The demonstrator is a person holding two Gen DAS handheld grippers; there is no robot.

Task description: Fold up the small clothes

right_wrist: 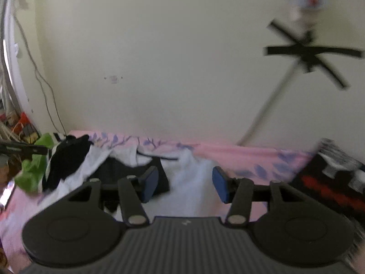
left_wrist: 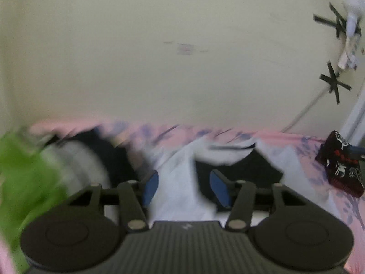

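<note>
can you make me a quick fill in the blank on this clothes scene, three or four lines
1. The bedsheet under the clothes is mostly ____.
2. The pads of the left gripper are coloured ____.
3. The black strips of tape are stuck on the ____.
4. Nothing is between the jaws of the right gripper, which stand ____.

Missing words: pink; blue; wall; open

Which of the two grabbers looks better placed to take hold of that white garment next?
Probably the left hand-held gripper: its open pads frame the white garment directly. The right hand-held gripper is open too, but seems to sit toward the garment's edge, nearer the pink sheet.
</note>
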